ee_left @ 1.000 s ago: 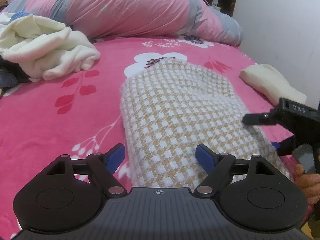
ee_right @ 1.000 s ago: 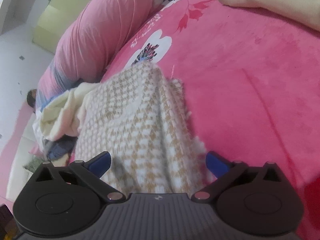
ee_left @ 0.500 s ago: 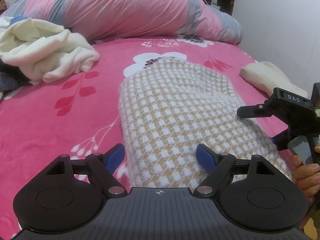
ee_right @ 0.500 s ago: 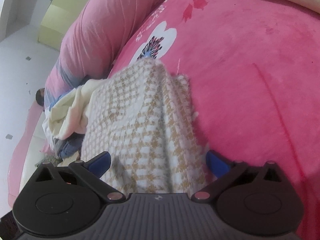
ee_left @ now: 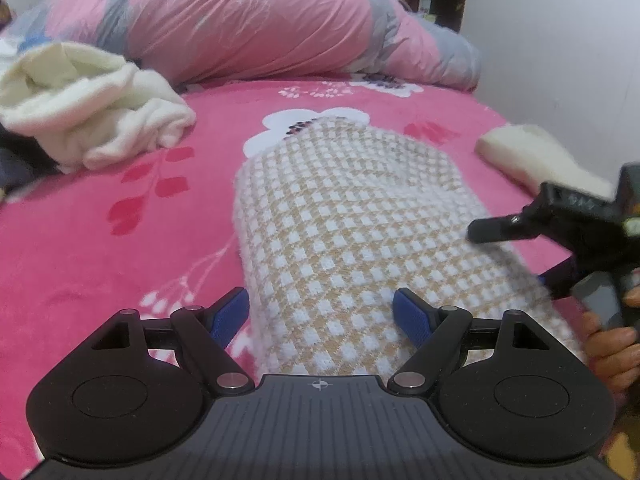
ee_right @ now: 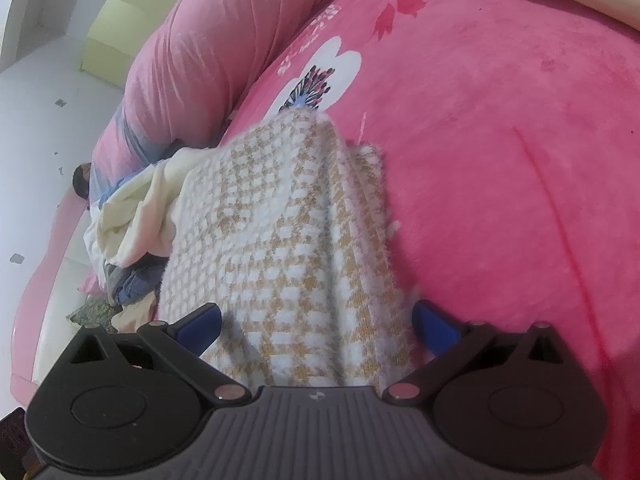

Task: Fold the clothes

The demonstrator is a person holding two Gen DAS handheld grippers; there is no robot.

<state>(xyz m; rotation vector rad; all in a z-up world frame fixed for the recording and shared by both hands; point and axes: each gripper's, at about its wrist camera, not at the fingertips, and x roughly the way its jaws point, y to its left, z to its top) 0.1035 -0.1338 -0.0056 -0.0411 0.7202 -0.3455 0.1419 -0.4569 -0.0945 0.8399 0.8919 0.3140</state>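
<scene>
Between both open hand-held grippers' fingers lies the checked sweater (ee_left: 352, 240).

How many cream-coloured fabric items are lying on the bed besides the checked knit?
2. A crumpled cream pile lies far left near the long pink pillow; a flatter cream piece lies at the right edge. More may be hidden under the pile.

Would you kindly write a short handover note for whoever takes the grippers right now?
Left gripper: open, over the near end of the checked knit, holding nothing.
Right gripper: open, at the knit's right near edge.
The knit lies lengthwise on the pink bed cover, already narrowed into a long strip.
Folded cream piece lies far right; unfolded cream pile far left.
Left: fold the strip across, then the pile.
</scene>
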